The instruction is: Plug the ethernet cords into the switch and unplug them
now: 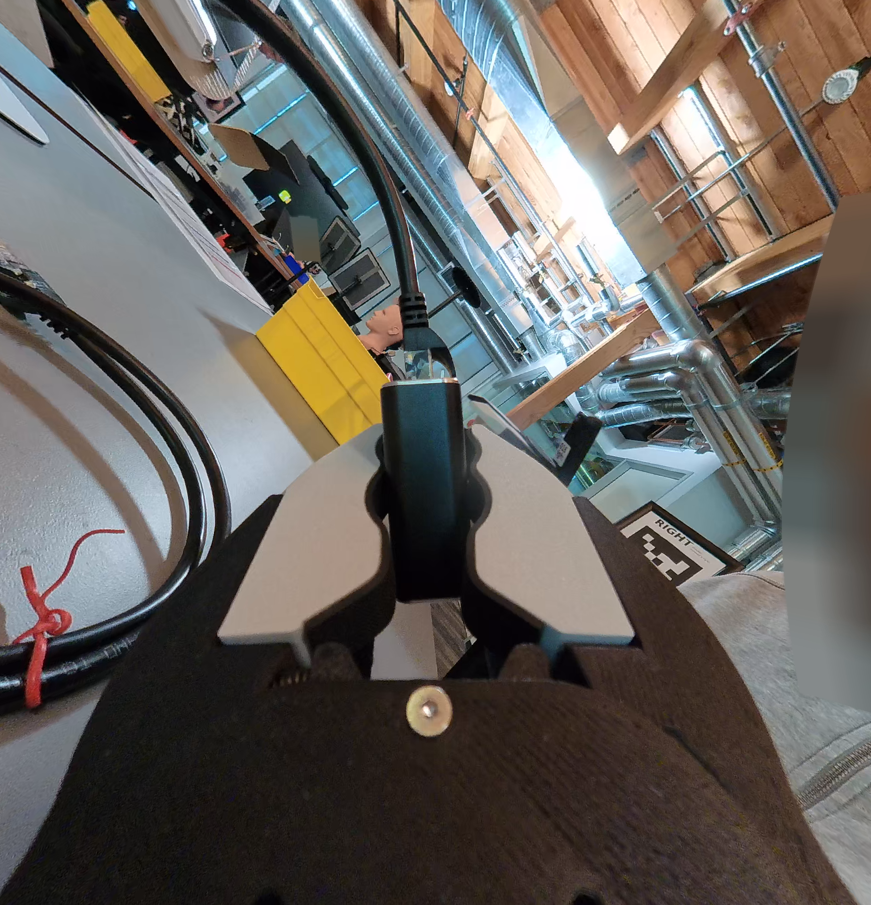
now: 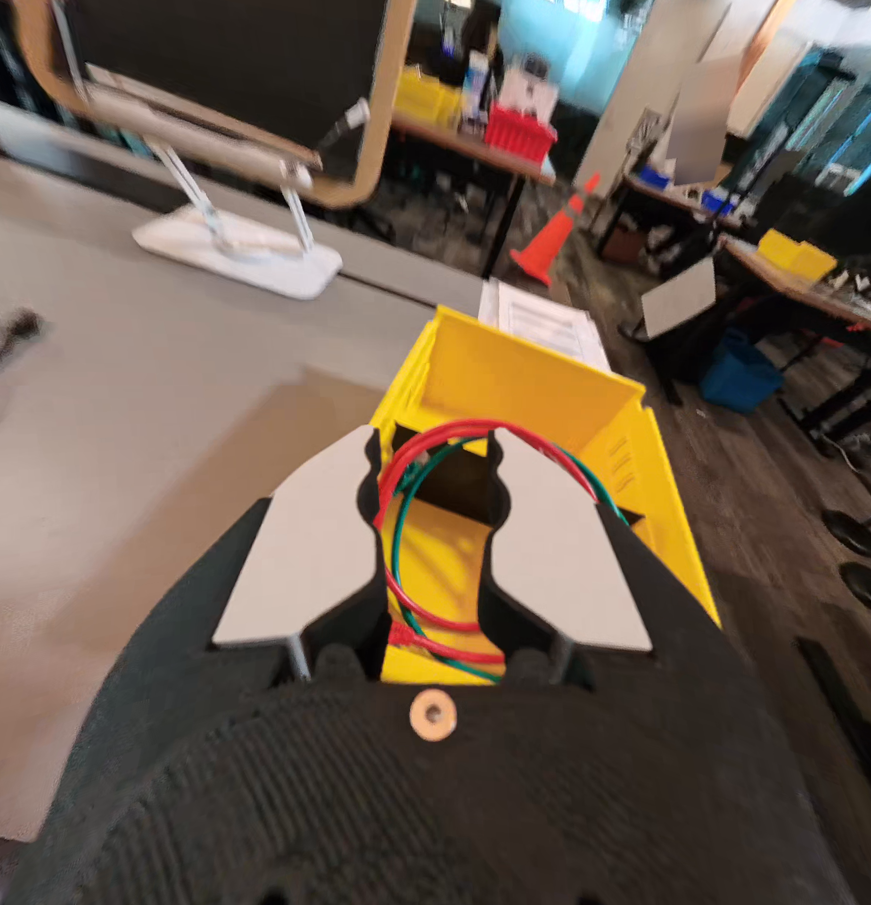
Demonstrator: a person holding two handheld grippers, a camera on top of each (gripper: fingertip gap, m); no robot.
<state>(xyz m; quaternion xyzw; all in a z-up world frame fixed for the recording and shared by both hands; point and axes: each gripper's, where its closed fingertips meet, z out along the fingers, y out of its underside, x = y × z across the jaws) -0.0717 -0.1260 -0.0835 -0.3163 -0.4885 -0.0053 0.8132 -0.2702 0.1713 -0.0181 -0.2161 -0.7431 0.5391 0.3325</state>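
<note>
Nearest us in the left wrist view, our left gripper (image 1: 426, 443) has its jaws clamped on the black switch (image 1: 421, 489), held upright off the tabletop (image 1: 105, 294). One black ethernet cord (image 1: 399, 215) is plugged into its top end. More black cord (image 1: 188, 440), tied with a red twist tie (image 1: 39, 636), loops on the left.

From the right wrist view, we see our right gripper (image 2: 432, 443) with jaws apart and empty above a yellow bin (image 2: 521, 362) holding a red cord (image 2: 399, 489) and a green cord (image 2: 399, 538). The view is blurred.
</note>
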